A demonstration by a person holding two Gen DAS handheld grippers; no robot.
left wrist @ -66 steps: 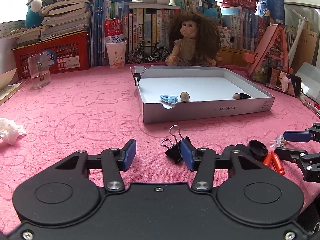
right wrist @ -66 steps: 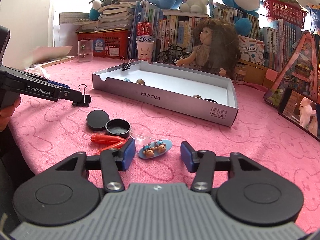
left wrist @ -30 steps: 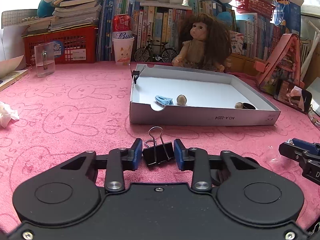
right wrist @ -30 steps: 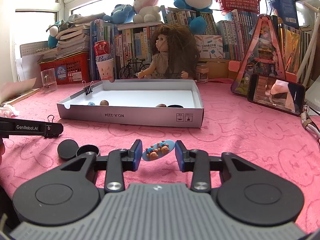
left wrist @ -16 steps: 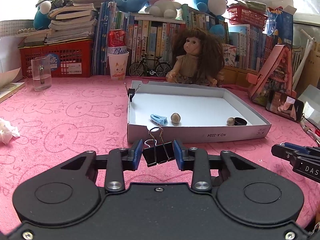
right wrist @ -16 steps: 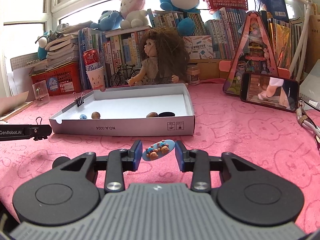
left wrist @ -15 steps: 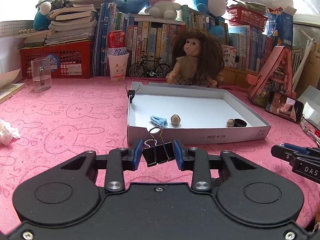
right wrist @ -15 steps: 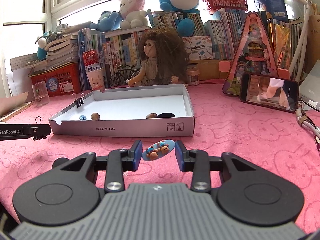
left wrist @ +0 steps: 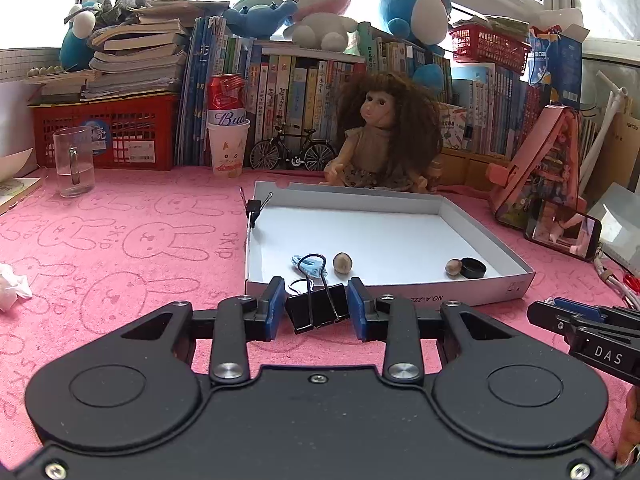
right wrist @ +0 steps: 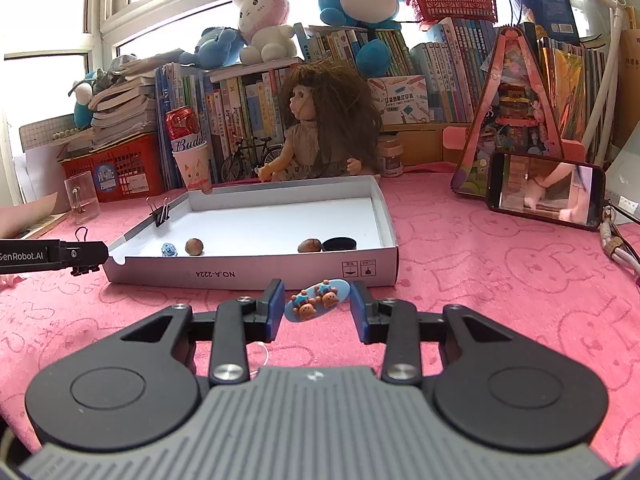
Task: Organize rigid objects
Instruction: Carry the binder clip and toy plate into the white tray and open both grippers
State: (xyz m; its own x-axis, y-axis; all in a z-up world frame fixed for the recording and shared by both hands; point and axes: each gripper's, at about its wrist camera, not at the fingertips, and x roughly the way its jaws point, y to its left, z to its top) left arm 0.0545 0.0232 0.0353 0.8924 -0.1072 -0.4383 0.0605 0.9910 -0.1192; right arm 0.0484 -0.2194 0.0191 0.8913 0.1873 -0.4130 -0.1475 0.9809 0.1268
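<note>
My left gripper (left wrist: pixel 316 312) is shut on a black binder clip (left wrist: pixel 316 310) and holds it just before the near left corner of the white cardboard tray (left wrist: pixel 480 300). My right gripper (right wrist: pixel 317 304) is shut on a blue oval hair clip with small bears (right wrist: pixel 316 299), held in front of the tray's near wall (right wrist: pixel 256 274). Inside the tray lie a blue hair claw (left wrist: pixel 310 266), two nuts (left wrist: pixel 343 262) (left wrist: pixel 453 267) and a black cap (left wrist: pixel 473 267). Another binder clip (left wrist: pixel 252 206) is clipped on the tray's left wall.
A doll (left wrist: pixel 380 136) sits behind the tray. A glass mug (left wrist: pixel 74 162), a paper cup with a can (left wrist: pixel 228 136) and a red basket (left wrist: pixel 108 136) stand at the back left. A phone (right wrist: pixel 546 194) leans at the right. A crumpled tissue (left wrist: pixel 12 286) lies left.
Both grippers closed on their objects, lifted them off the pink cloth and moved them toward the tray; in the last half second they came a little closer to it.
</note>
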